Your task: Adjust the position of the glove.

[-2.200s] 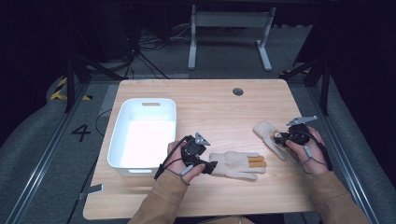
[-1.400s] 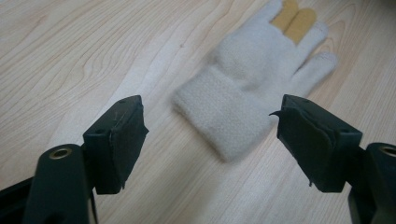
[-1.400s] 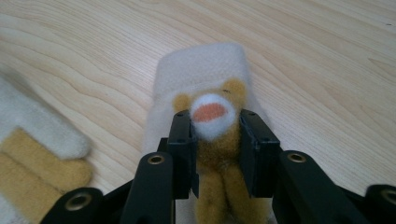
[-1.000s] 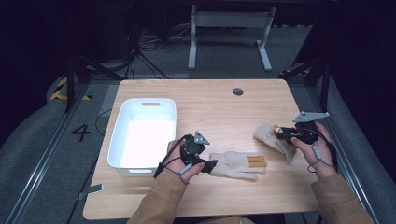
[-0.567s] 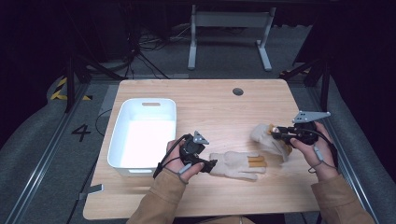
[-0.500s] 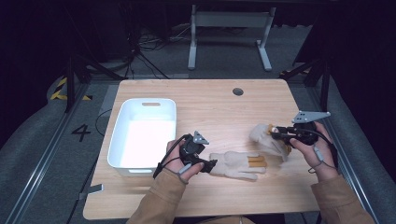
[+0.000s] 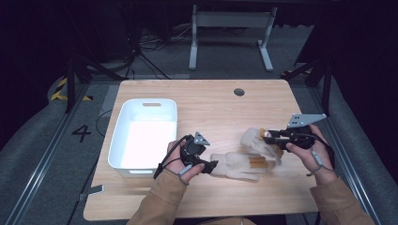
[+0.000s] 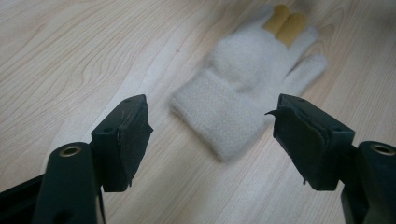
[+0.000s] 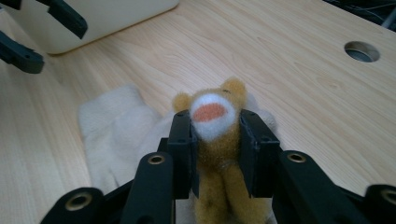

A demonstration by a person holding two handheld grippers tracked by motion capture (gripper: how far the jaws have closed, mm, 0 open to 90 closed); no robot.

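A cream glove with a bear face (image 9: 212, 116) is being gripped by the right tool (image 7: 266, 136), at 3 o'clock on the bench (image 7: 206, 96). The left tool (image 8: 212, 140) is being held open before the second glove (image 8: 247, 88); its cuff should be centred between the jaws.

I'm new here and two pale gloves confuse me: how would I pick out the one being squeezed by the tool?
Start at the white bin on the left of the wooden table, then look across to the right. There the right gripper is shut on a cream glove. Unlike the flat glove lying free before the open left gripper, this one shows a tan animal face with an orange mouth.
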